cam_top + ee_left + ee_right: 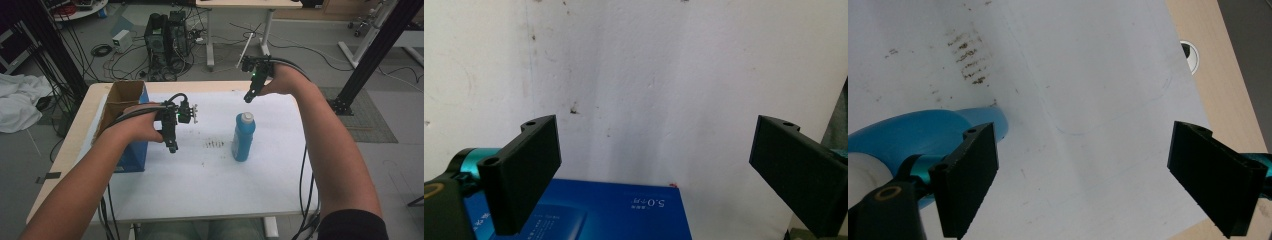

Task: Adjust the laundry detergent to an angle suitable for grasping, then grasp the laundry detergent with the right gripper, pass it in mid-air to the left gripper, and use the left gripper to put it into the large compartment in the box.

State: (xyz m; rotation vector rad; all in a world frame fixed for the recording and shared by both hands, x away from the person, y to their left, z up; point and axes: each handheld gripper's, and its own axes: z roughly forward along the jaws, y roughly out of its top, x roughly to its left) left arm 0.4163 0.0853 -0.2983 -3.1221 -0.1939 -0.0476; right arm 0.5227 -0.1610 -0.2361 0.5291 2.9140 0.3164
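High view: both tools, left point(172, 145) and right point(248, 96), gape wide and empty; blue bottle point(243, 137) stands below the right tool, ungrasped.

I think I am working in a lab. Past my worktop point(210, 200), at the top of the frame, a computer tower point(167, 45) sits on the floor among loose cables point(102, 50).

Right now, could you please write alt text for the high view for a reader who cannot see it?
A person holds open tongs in each hand over a white-covered table: left tongs beside an open box, right tongs above and behind an upright blue bottle.
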